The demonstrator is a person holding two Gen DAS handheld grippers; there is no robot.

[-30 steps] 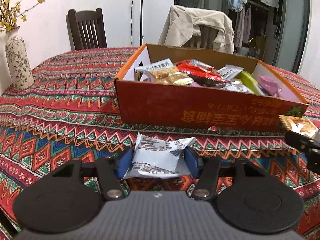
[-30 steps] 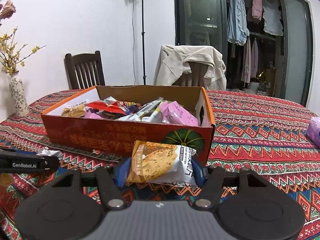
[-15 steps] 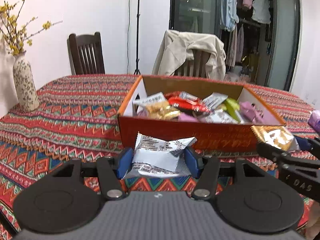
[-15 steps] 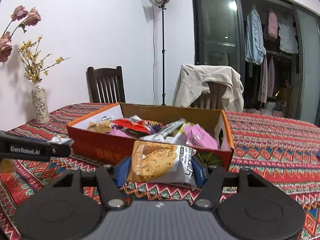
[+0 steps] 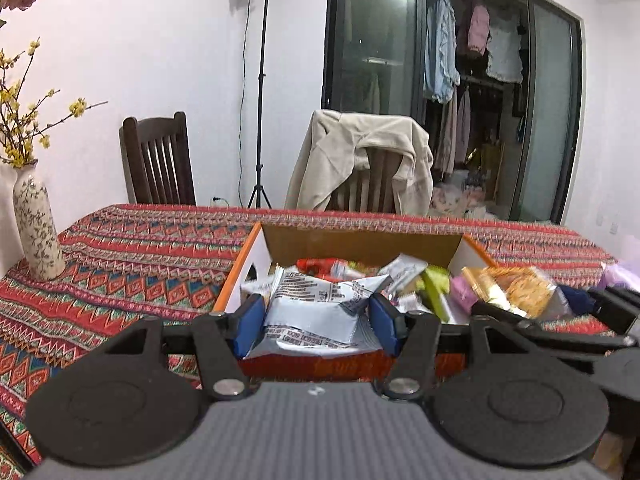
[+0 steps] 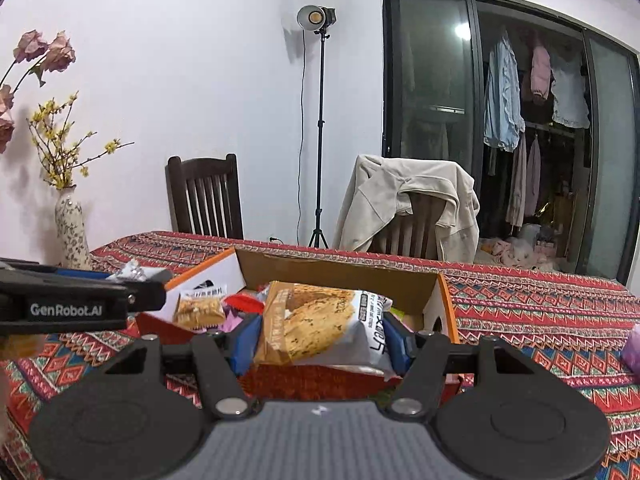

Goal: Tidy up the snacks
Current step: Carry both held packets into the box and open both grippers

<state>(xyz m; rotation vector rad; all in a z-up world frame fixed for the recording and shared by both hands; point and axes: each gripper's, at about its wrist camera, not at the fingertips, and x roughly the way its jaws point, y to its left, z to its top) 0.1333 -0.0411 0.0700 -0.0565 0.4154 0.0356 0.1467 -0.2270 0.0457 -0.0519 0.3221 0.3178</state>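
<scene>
Tablecloth [image 6: 540, 312]; pink flowers [image 6: 44, 52] rightward only.

Blue-padded left gripper [image 5: 316, 320] clamps a crinkled white foil snack packet [image 5: 320, 312] above an open orange cardboard box [image 5: 244, 264] of assorted snacks on a red patterned tablecloth [image 5: 132, 264].

Two grippers, left gripper [image 5: 316, 320] and right gripper [image 6: 320, 338], each with one snack packet, one open cardboard box [image 5: 360, 242], two chairs [image 6: 204, 196], one vase [image 5: 36, 228], one lamp stand [image 6: 319, 128]
</scene>
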